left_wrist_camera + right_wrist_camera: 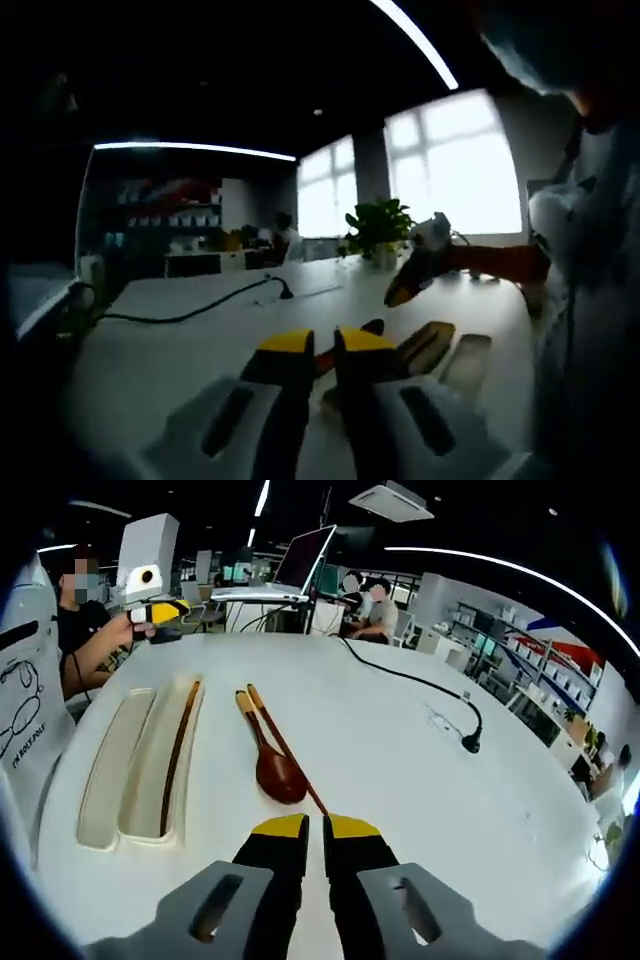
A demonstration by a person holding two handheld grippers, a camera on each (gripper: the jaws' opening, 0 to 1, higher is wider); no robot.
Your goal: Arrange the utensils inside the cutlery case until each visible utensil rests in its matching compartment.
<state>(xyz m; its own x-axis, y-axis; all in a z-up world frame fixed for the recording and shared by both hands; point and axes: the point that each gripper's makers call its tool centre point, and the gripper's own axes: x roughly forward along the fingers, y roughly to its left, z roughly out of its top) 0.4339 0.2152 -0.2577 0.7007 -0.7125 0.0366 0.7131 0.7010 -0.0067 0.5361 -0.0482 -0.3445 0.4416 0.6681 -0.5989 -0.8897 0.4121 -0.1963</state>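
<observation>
In the right gripper view a pale cutlery case (112, 770) lies on the white table, left of centre. Its left compartment is bare; one dark chopstick (176, 760) rests in its right compartment. A wooden spoon (272, 765) and a second chopstick (290, 755) lie on the table just right of the case. My right gripper (316, 830) hovers just short of the spoon's bowl, jaws together and holding nothing. My left gripper (165, 610) is held in a hand beyond the case's far end. In the dim left gripper view my left gripper (325, 345) is shut, with the case (466, 362) beyond it to the right and the right gripper (412, 282) past that.
A black power cable (415, 678) with a plug (470, 744) crosses the table on the right. A laptop (305, 558) and seated people (375, 610) are at the far side. A potted plant (378, 228) stands by the windows. A person's white garment (25, 715) borders the left.
</observation>
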